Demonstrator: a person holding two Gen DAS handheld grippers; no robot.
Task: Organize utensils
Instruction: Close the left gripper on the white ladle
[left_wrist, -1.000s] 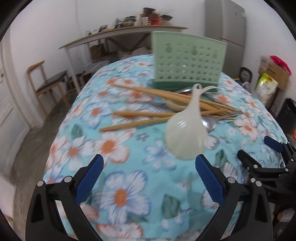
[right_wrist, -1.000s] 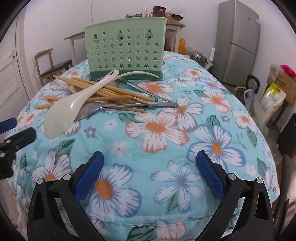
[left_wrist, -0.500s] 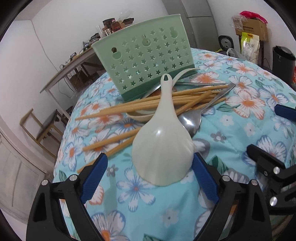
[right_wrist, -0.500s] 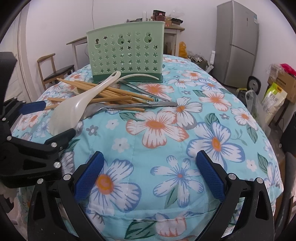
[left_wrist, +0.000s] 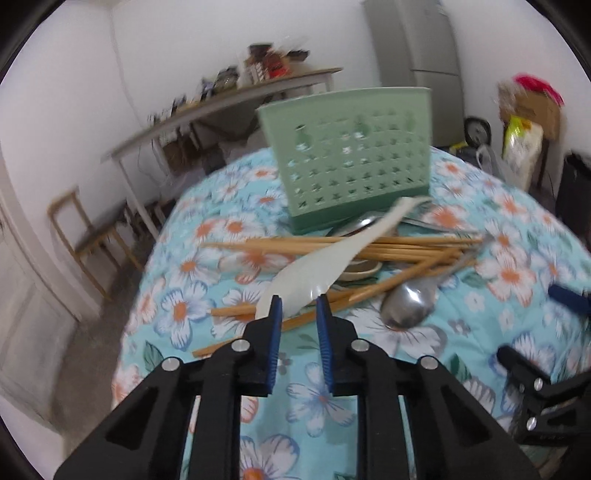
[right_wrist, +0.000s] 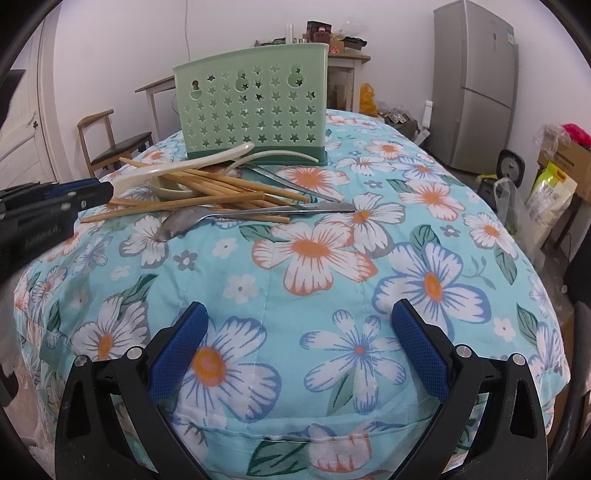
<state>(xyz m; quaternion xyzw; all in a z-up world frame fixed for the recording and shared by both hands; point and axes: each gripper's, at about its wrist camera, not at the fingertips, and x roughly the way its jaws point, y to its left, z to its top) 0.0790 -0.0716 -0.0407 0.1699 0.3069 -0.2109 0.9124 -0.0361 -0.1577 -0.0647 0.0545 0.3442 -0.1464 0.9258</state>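
The left wrist view is smeared by motion, so the star holes of the green caddy (left_wrist: 354, 155) blur together. The white spoon (left_wrist: 321, 266) loses its bowl's near edge behind the left gripper (left_wrist: 298, 301) pads. A second pale spoon (left_wrist: 360, 268) lies mostly buried under the chopsticks (left_wrist: 406, 247). The tablecloth (right_wrist: 332, 424) hides the tabletop's edges

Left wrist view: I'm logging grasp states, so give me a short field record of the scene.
left gripper: just closed on the white spoon, gripping its bowl edge
right gripper: open, nothing between the fingers
chopsticks: loose pile under the spoon
metal spoon: lying on the cloth
holder: green, upright behind the pile
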